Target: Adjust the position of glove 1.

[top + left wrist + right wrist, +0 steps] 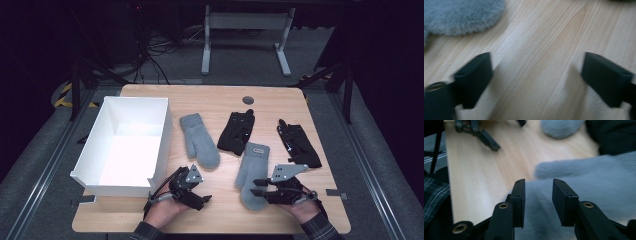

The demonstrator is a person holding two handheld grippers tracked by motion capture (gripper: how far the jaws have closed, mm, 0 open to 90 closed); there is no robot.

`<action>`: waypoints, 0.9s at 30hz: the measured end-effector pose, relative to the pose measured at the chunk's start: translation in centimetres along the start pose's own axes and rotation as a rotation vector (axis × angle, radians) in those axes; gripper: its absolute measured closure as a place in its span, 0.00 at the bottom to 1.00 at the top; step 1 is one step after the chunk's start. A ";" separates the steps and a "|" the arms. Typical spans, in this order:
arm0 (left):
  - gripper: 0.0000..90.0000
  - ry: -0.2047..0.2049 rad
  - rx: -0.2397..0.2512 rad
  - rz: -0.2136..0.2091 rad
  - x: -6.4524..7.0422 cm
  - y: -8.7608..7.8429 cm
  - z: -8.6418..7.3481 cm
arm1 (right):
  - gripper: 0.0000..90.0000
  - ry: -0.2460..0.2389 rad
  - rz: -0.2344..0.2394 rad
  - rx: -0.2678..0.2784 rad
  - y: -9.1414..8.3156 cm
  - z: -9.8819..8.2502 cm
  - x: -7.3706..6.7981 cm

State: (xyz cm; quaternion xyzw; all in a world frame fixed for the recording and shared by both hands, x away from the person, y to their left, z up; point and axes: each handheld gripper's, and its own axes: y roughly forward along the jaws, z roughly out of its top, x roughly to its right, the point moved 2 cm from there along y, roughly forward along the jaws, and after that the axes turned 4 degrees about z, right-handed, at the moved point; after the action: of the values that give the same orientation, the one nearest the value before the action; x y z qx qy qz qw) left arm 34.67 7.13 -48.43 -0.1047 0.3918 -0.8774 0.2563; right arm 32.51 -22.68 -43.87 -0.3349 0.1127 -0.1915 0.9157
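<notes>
Two grey mittens and two black gloves lie on the wooden table [150, 220]. One grey mitten [200, 141] lies beside the white box, the other grey mitten [252, 172] near the front right. My right gripper [258, 188] hovers at this near mitten's lower edge. In the right gripper view the jaws [537, 181] stand open with a narrow gap, the mitten's [586, 192] fabric just beneath them. My left gripper [204, 198] stays wide open over bare wood [536, 57], and a mitten's fuzzy edge [461, 15] lies ahead to its left.
A white open box [162, 145] stands at the table's left. One black glove [238, 132] lies in the middle, another black glove [300, 145] at the right. A grey grommet [248, 100] marks the far edge. A plaid sleeve [434, 192] is close to the right gripper.
</notes>
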 end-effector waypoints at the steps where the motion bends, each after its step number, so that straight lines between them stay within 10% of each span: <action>1: 0.27 -0.012 -0.004 -0.006 0.0 -0.1 0.1 | 0.78 0.007 -0.026 0.012 -0.5 0.2 0.8; 12: 1.00 0.012 0.049 -0.173 2.7 -0.6 2.8 | 1.00 0.079 -0.163 0.017 -0.8 1.6 8.7; 27: 1.00 0.094 0.090 -0.305 6.9 2.5 8.0 | 1.00 0.101 -0.241 -0.030 1.9 2.7 14.3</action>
State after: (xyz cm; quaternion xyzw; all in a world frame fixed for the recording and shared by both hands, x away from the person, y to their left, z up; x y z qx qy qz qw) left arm 32.83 -3.02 -45.02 -0.1104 0.3434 -0.9266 0.1060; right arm 46.88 -25.87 -44.21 -0.3493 0.1205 -0.3153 0.8741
